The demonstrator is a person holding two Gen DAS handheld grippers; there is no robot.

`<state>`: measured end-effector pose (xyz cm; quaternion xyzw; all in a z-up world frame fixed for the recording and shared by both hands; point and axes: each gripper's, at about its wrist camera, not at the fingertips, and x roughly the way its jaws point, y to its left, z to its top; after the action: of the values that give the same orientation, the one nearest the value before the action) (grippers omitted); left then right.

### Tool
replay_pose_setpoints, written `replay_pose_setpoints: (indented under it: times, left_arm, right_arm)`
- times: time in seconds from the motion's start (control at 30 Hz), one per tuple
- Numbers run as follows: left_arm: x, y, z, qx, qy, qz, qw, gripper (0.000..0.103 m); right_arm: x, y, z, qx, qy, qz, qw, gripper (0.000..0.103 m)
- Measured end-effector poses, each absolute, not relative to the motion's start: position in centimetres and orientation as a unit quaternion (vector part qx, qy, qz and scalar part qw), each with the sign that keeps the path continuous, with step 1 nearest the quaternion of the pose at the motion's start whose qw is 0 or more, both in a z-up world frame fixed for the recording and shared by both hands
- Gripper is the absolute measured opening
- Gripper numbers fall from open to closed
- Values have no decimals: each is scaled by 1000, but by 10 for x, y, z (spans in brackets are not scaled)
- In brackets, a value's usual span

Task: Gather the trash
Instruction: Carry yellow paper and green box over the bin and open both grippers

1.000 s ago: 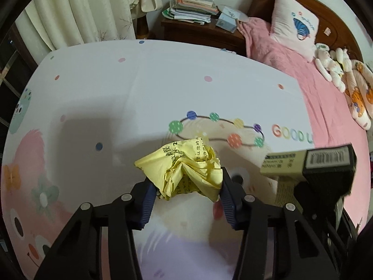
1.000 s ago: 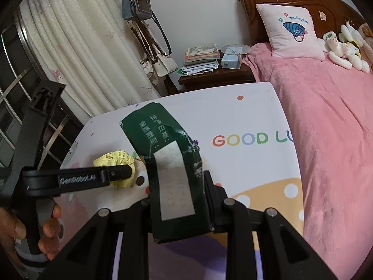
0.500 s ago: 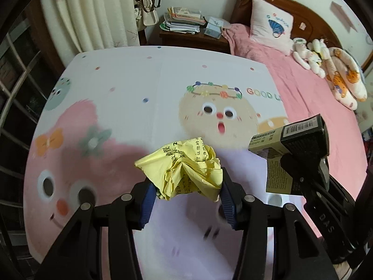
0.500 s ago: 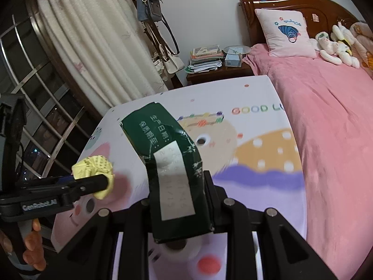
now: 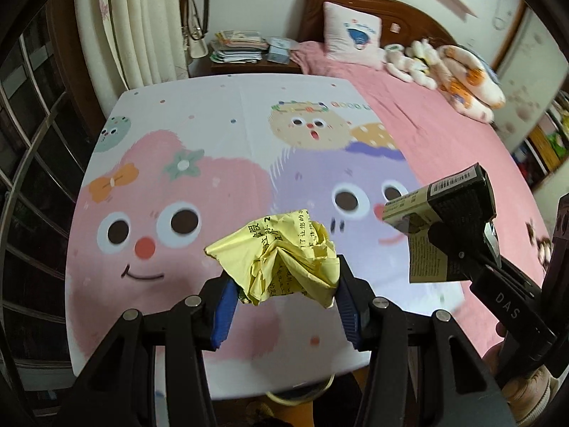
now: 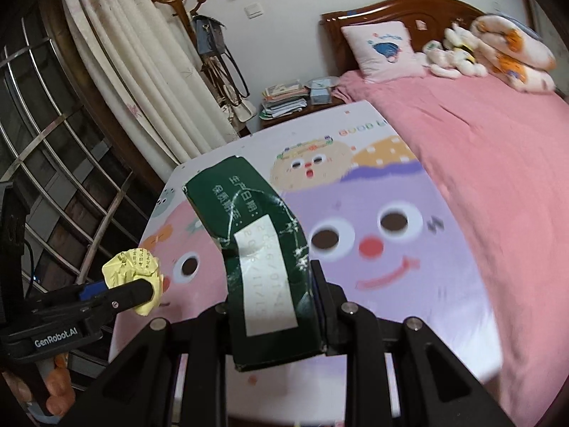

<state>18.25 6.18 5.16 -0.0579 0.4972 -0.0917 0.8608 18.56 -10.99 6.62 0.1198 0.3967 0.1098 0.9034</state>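
My left gripper (image 5: 284, 295) is shut on a crumpled yellow paper ball (image 5: 284, 256) and holds it high above the cartoon-print sheet (image 5: 199, 135). The ball also shows in the right wrist view (image 6: 133, 275), at the left. My right gripper (image 6: 274, 306) is shut on a crushed dark green carton (image 6: 263, 263) with a white label. That carton shows at the right of the left wrist view (image 5: 437, 220), level with the paper ball.
The sheet covers the near part of a bed with a pink blanket (image 6: 498, 149), a pillow (image 6: 384, 49) and plush toys (image 6: 451, 57). A nightstand with stacked books (image 5: 238, 49), curtains (image 5: 142, 25) and a coat rack (image 6: 209, 46) stand at the back. A window grille (image 6: 46, 163) is at the left.
Both grippers have risen and pulled back from the sheet with their loads still held. More of the sheet and the room now shows.
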Motion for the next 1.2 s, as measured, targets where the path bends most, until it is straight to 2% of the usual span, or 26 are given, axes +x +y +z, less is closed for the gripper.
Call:
replay_pose_setpoints:
  times: [0.3, 0.6, 0.9, 1.2]
  left_arm:
    - [114, 75, 29, -29, 517, -128, 846, 48]
    - [64, 57, 7, 3, 534, -146, 833, 48]
    - [41, 29, -32, 14, 566, -146, 811, 48]
    - [27, 2, -95, 5, 585, -119, 802, 48]
  right_arm:
    - [96, -93, 40, 122, 433, 85, 889, 25]
    - [46, -98, 5, 121, 489, 72, 861, 25]
    - [18, -113, -39, 112, 536, 67, 834, 25]
    - [16, -135, -112, 92, 576, 80, 808, 25]
